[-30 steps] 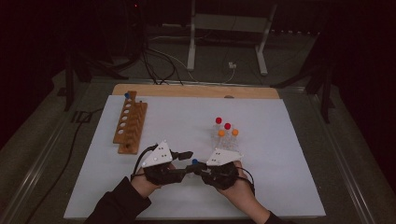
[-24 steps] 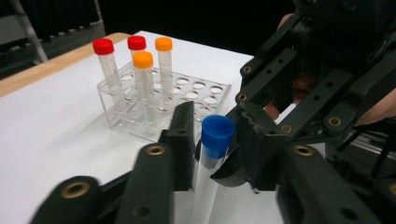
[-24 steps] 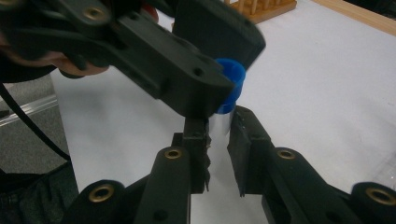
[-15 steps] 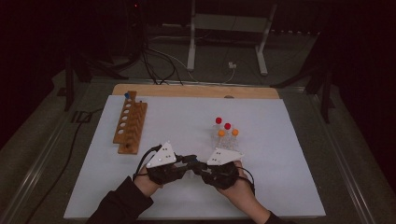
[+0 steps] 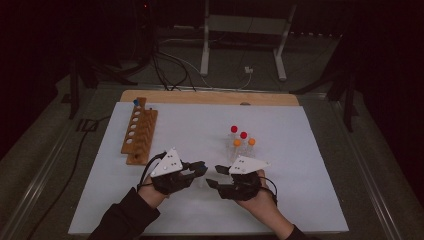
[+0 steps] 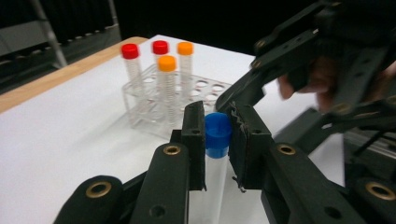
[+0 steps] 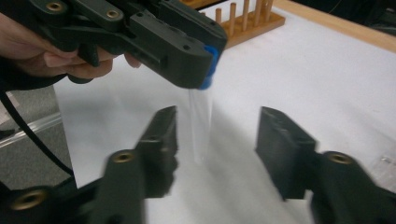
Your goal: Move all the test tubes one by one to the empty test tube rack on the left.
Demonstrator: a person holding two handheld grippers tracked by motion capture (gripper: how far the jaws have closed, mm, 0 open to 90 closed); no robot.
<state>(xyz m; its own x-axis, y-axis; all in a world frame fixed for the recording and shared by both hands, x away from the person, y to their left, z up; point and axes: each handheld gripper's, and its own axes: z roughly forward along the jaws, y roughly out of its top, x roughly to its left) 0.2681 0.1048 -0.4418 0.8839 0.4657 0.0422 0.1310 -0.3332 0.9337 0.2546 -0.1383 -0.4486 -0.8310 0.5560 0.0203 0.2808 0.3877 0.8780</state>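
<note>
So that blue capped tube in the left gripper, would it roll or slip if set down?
The blue-capped tube looks round and smooth, so it would probably roll lying flat. It seems clear and empty, likely light. The left gripper clamps just its cap, so it might swing.

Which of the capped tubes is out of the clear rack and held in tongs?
The blue-capped tube, clamped in the left tongs. The red- and orange-capped ones stand in the clear rack.

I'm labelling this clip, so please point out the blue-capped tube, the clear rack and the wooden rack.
blue-capped tube (image 6: pixel 217 129): left gripper view, on its blue cap.
clear rack (image 6: pixel 205 87): left gripper view, on its bare top plate with holes.
wooden rack (image 5: pixel 140 131): high view, on its top board between the holes.
</note>
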